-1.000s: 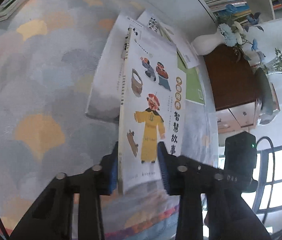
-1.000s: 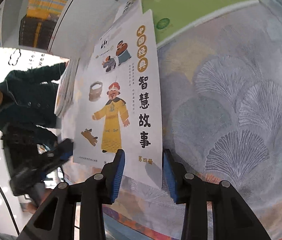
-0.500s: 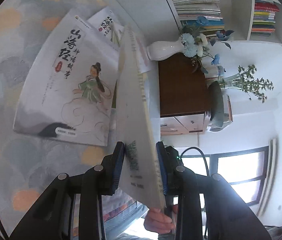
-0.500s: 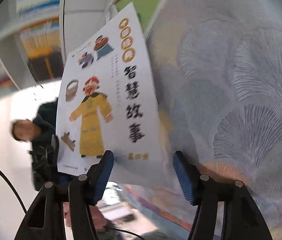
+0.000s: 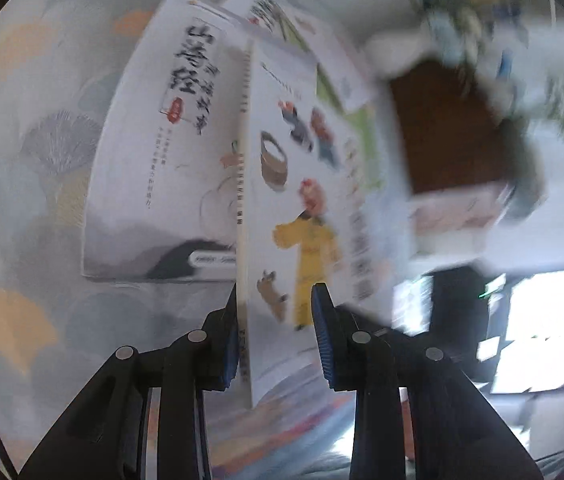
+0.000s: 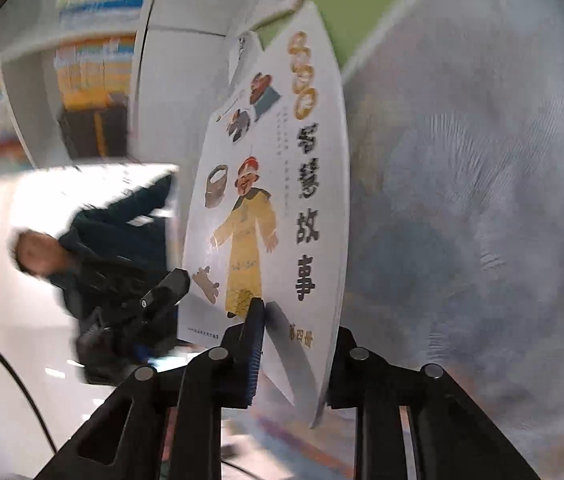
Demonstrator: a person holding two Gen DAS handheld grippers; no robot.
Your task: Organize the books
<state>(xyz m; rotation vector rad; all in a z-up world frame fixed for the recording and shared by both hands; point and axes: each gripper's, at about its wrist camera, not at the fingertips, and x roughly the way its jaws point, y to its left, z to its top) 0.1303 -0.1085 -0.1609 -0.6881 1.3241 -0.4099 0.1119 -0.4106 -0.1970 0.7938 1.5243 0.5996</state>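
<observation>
Where tools clamp: thin glossy picture book [image 6: 274, 208]

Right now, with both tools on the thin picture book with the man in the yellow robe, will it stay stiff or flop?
Probably floppy: the picture book is thin and its cover already bows in the right view. It looks light, so the right tool should carry it. Glossy cover, so it may slip; the left tool pinches near the spine.

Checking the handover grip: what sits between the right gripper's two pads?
In the right wrist view, the lower edge of the yellow-robed-figure storybook sits between the right gripper's pads, which have closed on it.
</observation>
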